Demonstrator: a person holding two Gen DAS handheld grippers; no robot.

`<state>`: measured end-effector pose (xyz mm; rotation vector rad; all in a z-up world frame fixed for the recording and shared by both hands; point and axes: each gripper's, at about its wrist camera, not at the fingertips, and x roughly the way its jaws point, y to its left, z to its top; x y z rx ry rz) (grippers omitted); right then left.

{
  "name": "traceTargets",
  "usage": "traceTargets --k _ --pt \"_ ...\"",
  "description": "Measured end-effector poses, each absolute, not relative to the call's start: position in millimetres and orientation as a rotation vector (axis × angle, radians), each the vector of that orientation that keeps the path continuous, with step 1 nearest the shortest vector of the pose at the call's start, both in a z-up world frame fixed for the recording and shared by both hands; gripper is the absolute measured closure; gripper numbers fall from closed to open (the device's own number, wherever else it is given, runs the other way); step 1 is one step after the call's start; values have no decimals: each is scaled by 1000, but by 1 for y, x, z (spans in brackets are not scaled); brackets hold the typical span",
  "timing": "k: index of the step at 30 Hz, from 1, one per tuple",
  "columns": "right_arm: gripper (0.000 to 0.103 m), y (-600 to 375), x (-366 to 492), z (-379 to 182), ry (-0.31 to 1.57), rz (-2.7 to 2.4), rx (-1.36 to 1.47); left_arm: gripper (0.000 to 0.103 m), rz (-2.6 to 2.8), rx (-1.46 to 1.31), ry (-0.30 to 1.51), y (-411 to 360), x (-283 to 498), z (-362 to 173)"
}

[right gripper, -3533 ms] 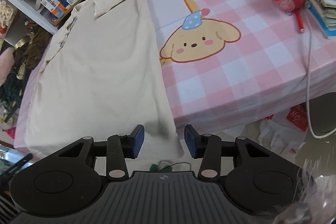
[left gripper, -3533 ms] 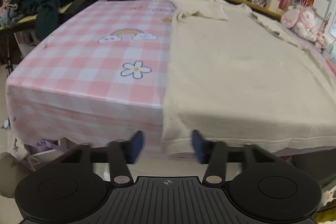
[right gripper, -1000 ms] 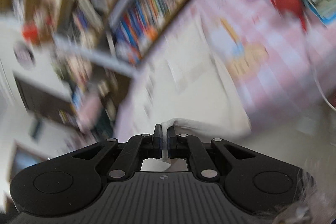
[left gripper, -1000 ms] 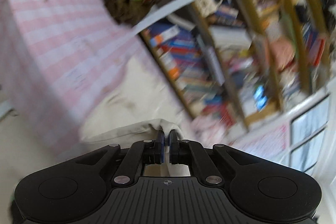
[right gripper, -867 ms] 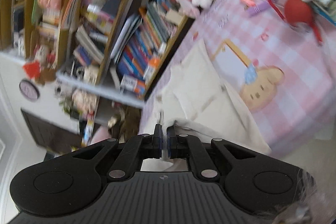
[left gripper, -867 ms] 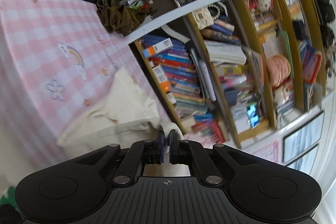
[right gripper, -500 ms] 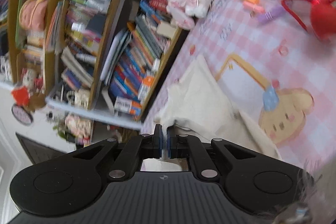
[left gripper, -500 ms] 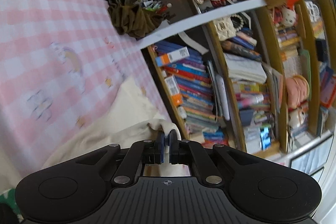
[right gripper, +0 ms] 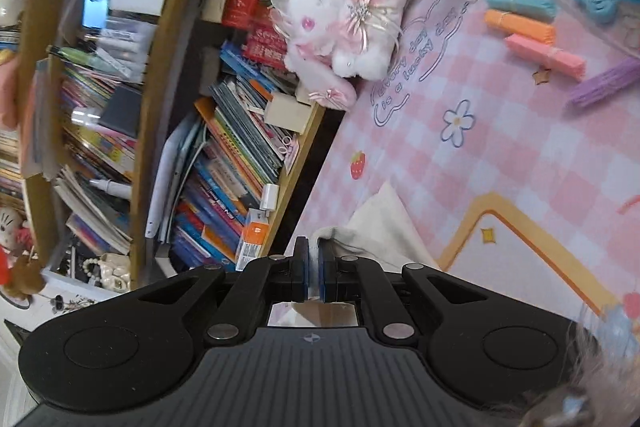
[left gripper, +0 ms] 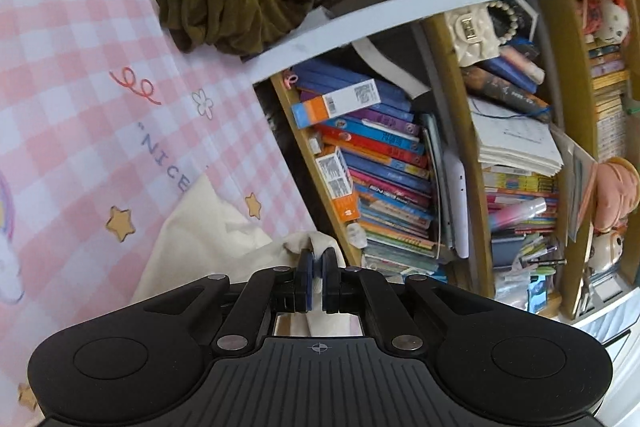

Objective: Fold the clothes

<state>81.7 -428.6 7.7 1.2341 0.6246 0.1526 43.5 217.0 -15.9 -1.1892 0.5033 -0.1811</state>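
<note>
Left wrist view: my left gripper (left gripper: 316, 263) pinches the cream garment (left gripper: 208, 239) hem.
Right gripper (right gripper: 313, 259): clamped likewise, carrying cloth toward the table (right gripper: 500, 155)'s far edge.

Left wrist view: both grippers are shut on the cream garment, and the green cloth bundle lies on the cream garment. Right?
Not quite. In the left wrist view the green cloth bundle lies on the far edge of the pink checked tablecloth, apart from the cream garment. Both grippers, left and right, are shut on it.

The cream shirt (left gripper: 208, 227) lies on a pink and white checked tabletop (left gripper: 72, 75); the tongs (left gripper: 315, 267) have blue tips.
</note>
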Motion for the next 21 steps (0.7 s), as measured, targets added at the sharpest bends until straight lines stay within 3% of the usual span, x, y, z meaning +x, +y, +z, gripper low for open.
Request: traceTargets --k 5,9,13,15,16,17,21 --pt "99 -422 121 8 623 147 1245 101 -172 -1250 522 229 72 -22" --pt "98 -407 170 -1 646 121 1194 100 -141 -1044 605 223 87 -18" --pt "93 -391 208 -29 850 -69 1013 97 -110 -835 682 218 103 -14" --pt "82 -389 208 -32 884 -102 907 90 -94 -730 717 215 111 -12" --pt "73 -388 204 -28 883 -110 853 85 -86 -678 734 213 115 -11" --pt "58 -387 200 -22 877 -123 789 82 -79 -625 751 212 119 -10" --pt "54 -353 188 11 845 -30 351 68 -98 -352 780 192 127 1"
